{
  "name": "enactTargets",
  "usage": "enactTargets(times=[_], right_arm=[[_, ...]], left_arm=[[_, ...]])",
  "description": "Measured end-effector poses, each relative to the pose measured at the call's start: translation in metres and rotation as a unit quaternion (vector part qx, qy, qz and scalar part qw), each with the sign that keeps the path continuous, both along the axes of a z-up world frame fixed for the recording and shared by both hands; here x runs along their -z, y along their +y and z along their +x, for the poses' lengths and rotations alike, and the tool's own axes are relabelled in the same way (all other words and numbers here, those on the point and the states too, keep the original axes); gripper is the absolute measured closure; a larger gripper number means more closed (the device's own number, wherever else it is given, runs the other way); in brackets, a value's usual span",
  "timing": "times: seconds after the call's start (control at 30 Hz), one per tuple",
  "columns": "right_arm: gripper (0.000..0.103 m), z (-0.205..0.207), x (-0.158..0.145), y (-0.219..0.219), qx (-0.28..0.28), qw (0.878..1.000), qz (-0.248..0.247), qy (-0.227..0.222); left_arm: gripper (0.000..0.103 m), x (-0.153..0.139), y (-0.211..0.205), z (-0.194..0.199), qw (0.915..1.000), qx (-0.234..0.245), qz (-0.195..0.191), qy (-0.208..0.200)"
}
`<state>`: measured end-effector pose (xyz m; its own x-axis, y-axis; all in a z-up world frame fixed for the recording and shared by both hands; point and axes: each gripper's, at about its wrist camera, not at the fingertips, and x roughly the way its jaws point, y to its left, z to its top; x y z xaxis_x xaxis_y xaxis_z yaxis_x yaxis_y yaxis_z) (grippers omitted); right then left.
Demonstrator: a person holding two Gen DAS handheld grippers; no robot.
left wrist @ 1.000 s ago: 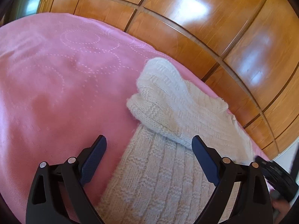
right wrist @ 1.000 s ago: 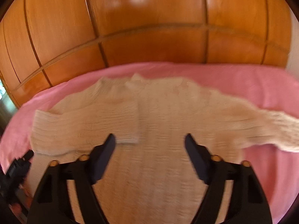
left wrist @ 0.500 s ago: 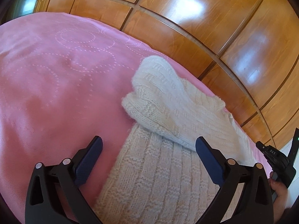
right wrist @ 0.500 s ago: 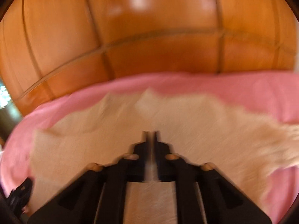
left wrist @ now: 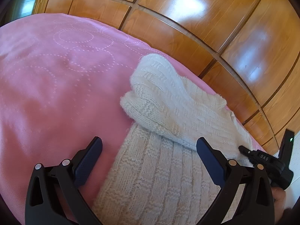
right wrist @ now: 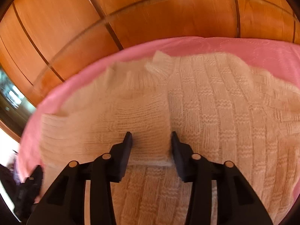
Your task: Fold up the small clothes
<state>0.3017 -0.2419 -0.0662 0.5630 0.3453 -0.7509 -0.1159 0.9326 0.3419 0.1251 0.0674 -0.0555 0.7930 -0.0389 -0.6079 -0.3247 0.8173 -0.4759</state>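
Sweater [left wrist: 168, 168], cream knit, spread on the pink bedcover [left wrist: 56, 75] of a bed that stands against glossy wooden panelling [left wrist: 187, 28]. One sleeve [left wrist: 168, 103] lies folded inward across the chest, its cuff end resting on the body of the garment; the other side of the sweater, seen in the right wrist view [right wrist: 225, 121], runs off toward the right edge, where I cannot tell how its sleeve lies.

Left claw [left wrist: 149, 156]: my jaws stand spread wide, one finger over bare pink cover just beside the sweater's edge, the other over the knit below the folded sleeve. Nothing sits between the pads in a grip.

Right claw [right wrist: 151, 142]: my jaws have just been opening from a pressed-together position and now stand narrowly apart. They straddle the lower end of the folded sleeve [right wrist: 121, 112], close to its free edge. The pads flank the knit without visibly pinching it; motion blur softens this view, so contact with the fabric below cannot be settled.

From the left wrist view, my right claw's black body [left wrist: 266, 161] shows at the lower right, over the far edge of the sweater, with part of the holding hand [left wrist: 279, 196] beneath it.
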Motion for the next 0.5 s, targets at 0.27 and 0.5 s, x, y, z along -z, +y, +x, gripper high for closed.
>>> enactTargets(times=[0.27, 0.5], right_arm=[[0.095, -0.017, -0.037, -0.01, 0.081, 0.987, -0.093, -0.099], [0.083, -0.013, -0.003, -0.037, 0.105, 0.989, -0.103, -0.035]], left_arm=[[0.004, 0.0, 0.0, 0.002, 1.0, 0.001, 0.003, 0.003], [0.004, -0.009, -0.007, 0.024, 0.9968, -0.002, 0.038, 0.071]])
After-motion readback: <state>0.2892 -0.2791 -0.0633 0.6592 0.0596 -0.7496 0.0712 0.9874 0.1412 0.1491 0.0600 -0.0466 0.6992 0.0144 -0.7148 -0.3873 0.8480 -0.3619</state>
